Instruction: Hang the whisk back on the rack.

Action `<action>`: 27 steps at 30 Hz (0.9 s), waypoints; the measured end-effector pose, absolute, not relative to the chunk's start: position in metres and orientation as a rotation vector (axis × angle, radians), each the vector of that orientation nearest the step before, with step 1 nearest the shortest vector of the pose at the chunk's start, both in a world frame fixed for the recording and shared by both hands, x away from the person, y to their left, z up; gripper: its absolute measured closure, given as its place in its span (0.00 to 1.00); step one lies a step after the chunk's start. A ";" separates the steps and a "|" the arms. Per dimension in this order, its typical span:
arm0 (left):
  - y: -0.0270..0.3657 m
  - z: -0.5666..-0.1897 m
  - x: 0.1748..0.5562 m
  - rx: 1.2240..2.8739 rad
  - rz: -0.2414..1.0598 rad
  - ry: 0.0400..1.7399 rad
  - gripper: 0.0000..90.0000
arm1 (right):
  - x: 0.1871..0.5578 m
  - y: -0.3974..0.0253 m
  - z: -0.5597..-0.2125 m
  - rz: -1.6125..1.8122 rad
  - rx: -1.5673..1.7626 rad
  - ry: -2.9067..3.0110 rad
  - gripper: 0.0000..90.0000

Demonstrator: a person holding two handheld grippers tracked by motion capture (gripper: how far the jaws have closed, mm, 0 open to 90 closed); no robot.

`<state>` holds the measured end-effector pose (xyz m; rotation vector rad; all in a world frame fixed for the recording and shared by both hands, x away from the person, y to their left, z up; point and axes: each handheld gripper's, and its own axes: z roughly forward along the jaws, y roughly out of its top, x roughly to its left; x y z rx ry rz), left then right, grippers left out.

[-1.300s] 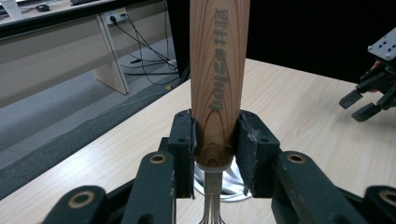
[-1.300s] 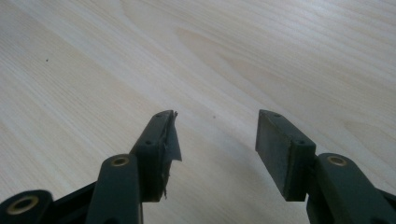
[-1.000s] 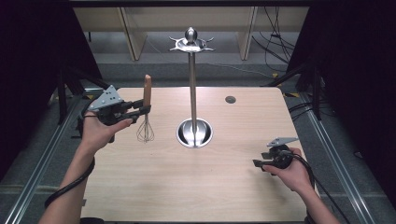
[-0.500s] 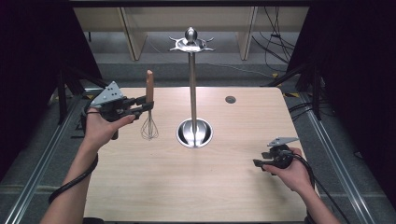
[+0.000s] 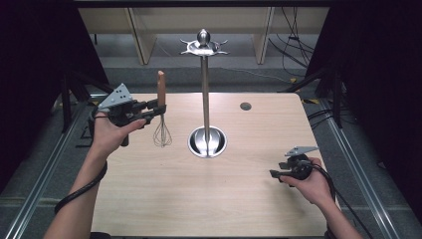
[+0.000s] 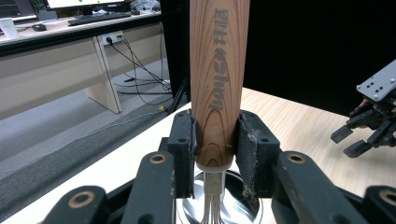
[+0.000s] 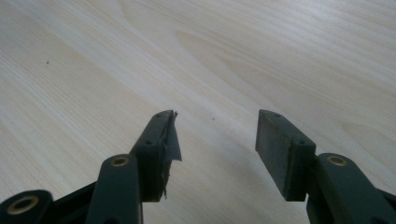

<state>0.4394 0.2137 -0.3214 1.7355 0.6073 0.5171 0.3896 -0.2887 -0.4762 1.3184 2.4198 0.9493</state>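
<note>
Left gripper [image 5: 158, 110], clamped low on the whisk [image 5: 161, 107] handle; its wires could be snagged on the stand [image 5: 204, 89] beside it.

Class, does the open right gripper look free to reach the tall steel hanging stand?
Probably yes: bare wooden table lies between the right gripper and the steel stand; nothing blocks it.

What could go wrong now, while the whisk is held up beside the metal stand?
1. The left gripper clamps the whisk only at the lower end of its smooth wooden handle, so it might slip or tilt.
2. The stand is tall on a small round base; a bump from the whisk could perhaps rock it.
3. The right gripper rests open and far away, so it could not steady the stand quickly.
</note>
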 end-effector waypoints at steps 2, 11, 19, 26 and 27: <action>0.212 -0.320 0.441 1.734 0.512 0.606 0.76 | 0.390 -0.289 -0.475 0.937 1.319 2.429 0.53; 0.208 -0.318 0.446 1.721 0.499 0.605 0.76 | 0.390 -0.289 -0.476 0.954 1.318 2.418 0.53; 0.206 -0.314 0.449 1.717 0.496 0.599 0.76 | 0.390 -0.289 -0.476 0.950 1.319 2.419 0.53; 0.200 -0.309 0.451 1.710 0.488 0.594 0.76 | 0.390 -0.289 -0.476 0.951 1.318 2.418 0.53; 0.199 -0.308 0.451 1.711 0.486 0.590 0.76 | 0.390 -0.289 -0.476 0.952 1.318 2.417 0.53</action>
